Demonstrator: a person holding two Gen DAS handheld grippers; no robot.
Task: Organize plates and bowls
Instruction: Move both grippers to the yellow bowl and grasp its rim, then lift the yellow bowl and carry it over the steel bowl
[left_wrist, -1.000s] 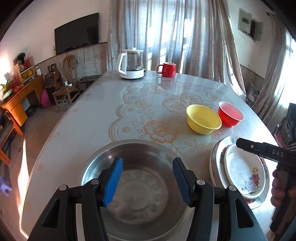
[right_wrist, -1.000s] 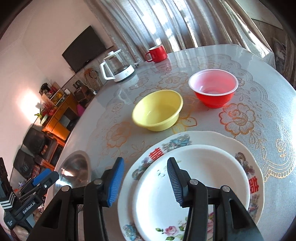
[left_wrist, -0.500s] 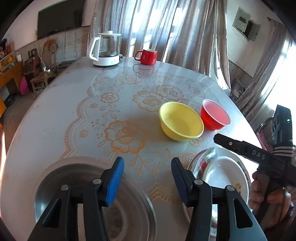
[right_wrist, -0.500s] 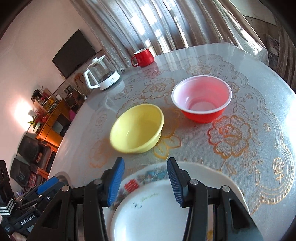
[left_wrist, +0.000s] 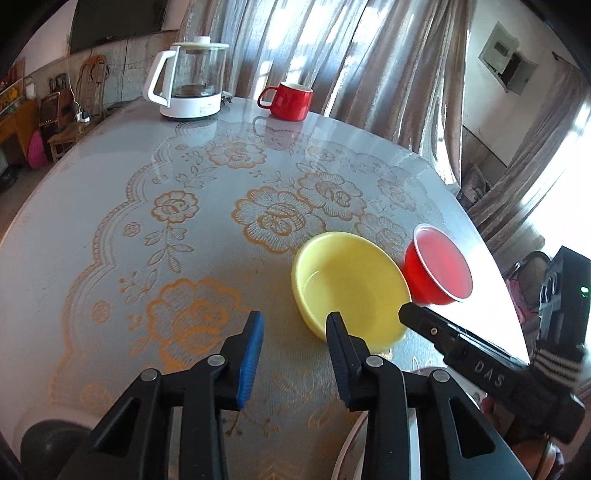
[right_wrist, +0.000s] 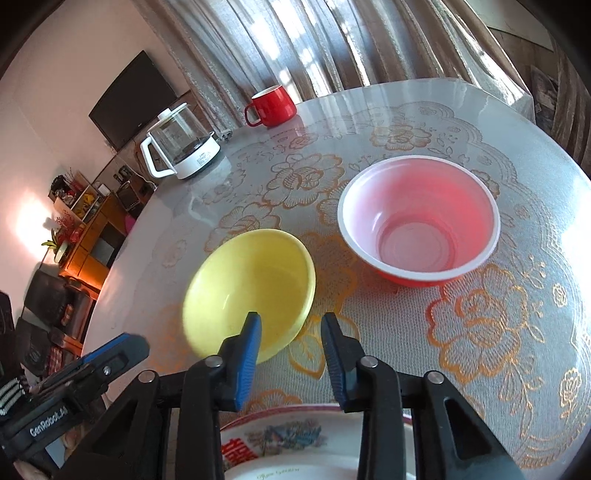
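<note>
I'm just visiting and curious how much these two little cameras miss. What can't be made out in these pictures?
- Plates: right wrist view, mostly cut off by the bottom edge and hidden behind the right gripper.
- Dark round object: left wrist view, corner, too dark and cropped to identify.
- Shelf items: too small.
- Yellow bowl: near rim blurred.

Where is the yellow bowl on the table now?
In both wrist views the yellow bowl stands near the table's middle, just left of the red bowl, ahead of the right gripper.
</note>
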